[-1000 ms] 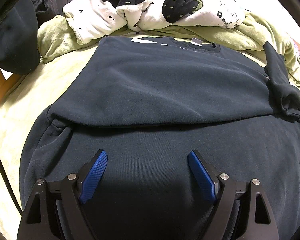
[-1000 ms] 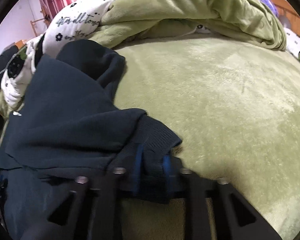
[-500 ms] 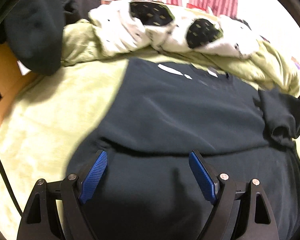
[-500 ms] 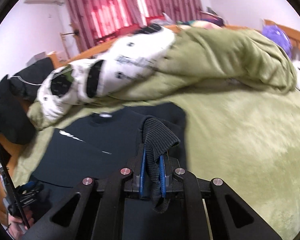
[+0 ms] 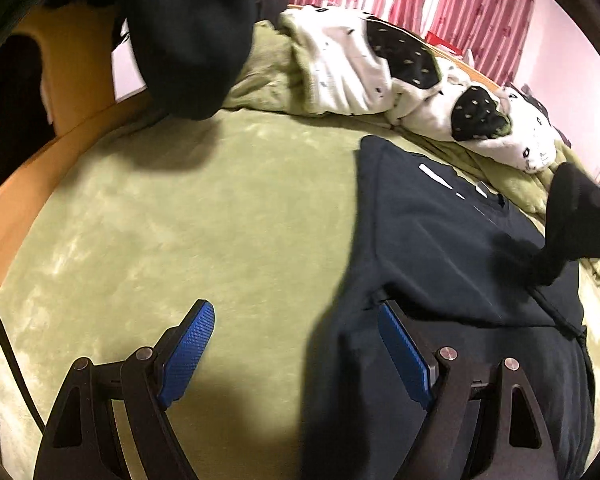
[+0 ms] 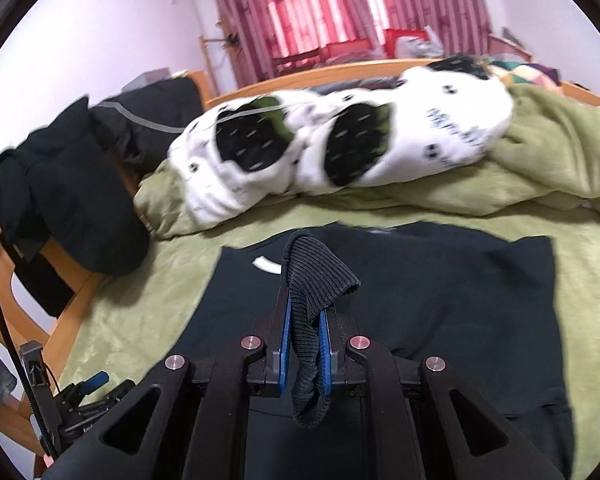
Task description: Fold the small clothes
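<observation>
A dark navy sweatshirt [image 5: 440, 240] lies flat on the green blanket [image 5: 180, 220], its lower part folded up. My left gripper [image 5: 296, 340] is open and holds nothing. It hovers at the garment's left edge, with one blue pad [image 5: 192, 352] over the blanket and the other over the cloth. My right gripper [image 6: 305, 320] is shut on the ribbed sleeve cuff [image 6: 316, 276], held up above the sweatshirt's body [image 6: 440, 300]. In the left wrist view the lifted sleeve [image 5: 576, 216] hangs at the far right.
A white quilt with black patches [image 6: 340, 152] and bunched green bedding lie along the far side of the bed. Dark clothes [image 6: 72, 200] are heaped on the wooden bed frame [image 5: 40, 160] at the left. Red curtains hang behind.
My left gripper slid left, from over the sweatshirt's middle to its left edge. My right gripper rose with the cuff and swung over the garment's body.
</observation>
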Demonstrator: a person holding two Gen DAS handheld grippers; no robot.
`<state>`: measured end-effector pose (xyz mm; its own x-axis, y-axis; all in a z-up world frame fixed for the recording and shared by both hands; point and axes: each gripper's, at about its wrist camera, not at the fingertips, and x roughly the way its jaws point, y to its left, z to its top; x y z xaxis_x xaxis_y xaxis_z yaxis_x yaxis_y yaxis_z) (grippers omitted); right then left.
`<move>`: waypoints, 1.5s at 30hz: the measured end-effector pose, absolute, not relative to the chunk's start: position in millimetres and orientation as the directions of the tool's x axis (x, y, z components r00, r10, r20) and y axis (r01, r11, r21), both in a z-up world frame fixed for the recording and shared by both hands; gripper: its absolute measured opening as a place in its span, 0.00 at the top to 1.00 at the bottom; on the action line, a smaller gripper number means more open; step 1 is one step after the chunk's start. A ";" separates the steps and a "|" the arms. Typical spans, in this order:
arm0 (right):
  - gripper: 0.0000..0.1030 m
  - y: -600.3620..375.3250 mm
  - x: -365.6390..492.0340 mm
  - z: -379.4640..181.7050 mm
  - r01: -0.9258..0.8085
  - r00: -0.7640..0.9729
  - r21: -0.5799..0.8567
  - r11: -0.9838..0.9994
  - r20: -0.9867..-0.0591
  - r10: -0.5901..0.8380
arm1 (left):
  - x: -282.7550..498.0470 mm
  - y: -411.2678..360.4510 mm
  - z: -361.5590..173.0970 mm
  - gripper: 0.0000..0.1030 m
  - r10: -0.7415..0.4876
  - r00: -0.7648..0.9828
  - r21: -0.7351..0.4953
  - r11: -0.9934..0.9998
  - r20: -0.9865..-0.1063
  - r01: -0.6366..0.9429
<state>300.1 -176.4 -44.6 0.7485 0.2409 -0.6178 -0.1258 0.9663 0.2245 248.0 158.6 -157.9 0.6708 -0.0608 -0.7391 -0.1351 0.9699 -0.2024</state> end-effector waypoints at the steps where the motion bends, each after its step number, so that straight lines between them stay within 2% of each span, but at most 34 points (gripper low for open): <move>1: 0.88 -164.5 305.2 -50.5 -0.134 0.739 0.225 0.965 -0.626 0.248 | 247.6 160.9 -158.9 0.20 -0.066 0.669 -0.209 0.969 -0.740 -0.135; 5: 0.87 -129.4 325.5 -79.9 -0.141 0.699 0.230 0.963 -0.666 0.262 | 245.8 167.8 -159.4 0.20 -0.065 0.670 -0.201 0.971 -0.739 -0.128; 8: 0.79 -114.2 334.4 -99.7 -0.156 0.671 0.246 0.957 -0.684 0.286 | 247.4 166.2 -156.7 0.20 -0.077 0.670 -0.208 0.971 -0.738 -0.118; 11: 0.63 -112.8 333.1 -106.8 -0.197 0.636 0.280 0.940 -0.693 0.340 | 249.0 156.7 -150.7 0.20 -0.094 0.674 -0.217 0.971 -0.733 -0.100; 14: 0.58 -124.7 318.5 -99.6 -0.202 0.676 0.225 0.953 -0.672 0.302 | 252.0 137.4 -143.9 0.20 -0.113 0.678 -0.218 0.973 -0.726 -0.071; 19: 0.57 -188.2 286.8 -87.0 -0.143 0.736 0.096 0.985 -0.656 0.171 | 257.3 98.8 -136.5 0.20 -0.128 0.684 -0.199 0.980 -0.718 -0.025; 25: 0.57 -289.9 254.3 -103.0 -0.013 0.723 0.011 1.000 -0.690 0.017 | 270.9 53.1 -133.6 0.21 -0.177 0.681 -0.226 0.974 -0.710 0.017; 28: 0.57 -332.0 246.1 -119.5 0.041 0.704 0.022 0.999 -0.710 -0.014 | 281.1 34.7 -133.3 0.21 -0.179 0.674 -0.208 0.977 -0.717 0.038; 32: 0.57 -379.1 238.3 -139.1 0.108 0.694 0.066 0.992 -0.720 -0.028 | 301.9 23.1 -138.2 0.21 -0.213 0.652 -0.263 0.965 -0.727 0.022; 35: 0.57 -406.3 231.2 -152.8 0.155 0.706 0.111 0.982 -0.707 -0.031 | 316.3 14.2 -147.9 0.22 -0.182 0.644 -0.229 0.973 -0.743 0.010; 38: 0.57 -425.3 234.3 -166.5 0.191 0.688 0.154 0.970 -0.725 -0.020 | 332.3 12.2 -160.4 0.25 -0.177 0.628 -0.232 0.973 -0.757 -0.005; 42: 0.57 -433.9 240.8 -175.5 0.202 0.691 0.156 0.967 -0.723 -0.027 | 352.9 10.3 -182.7 0.36 -0.206 0.564 -0.261 0.965 -0.799 -0.018; 45: 0.57 -434.6 245.6 -183.9 0.200 0.676 0.145 0.969 -0.737 -0.029 | 354.8 8.3 -190.2 0.36 -0.203 0.578 -0.269 0.963 -0.790 -0.030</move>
<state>245.6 -434.6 -183.9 0.6757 -0.0292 -0.7366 0.2000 0.9690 0.1451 354.8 8.3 -190.2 0.5782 -0.2025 -0.7904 -0.0303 0.9627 -0.2688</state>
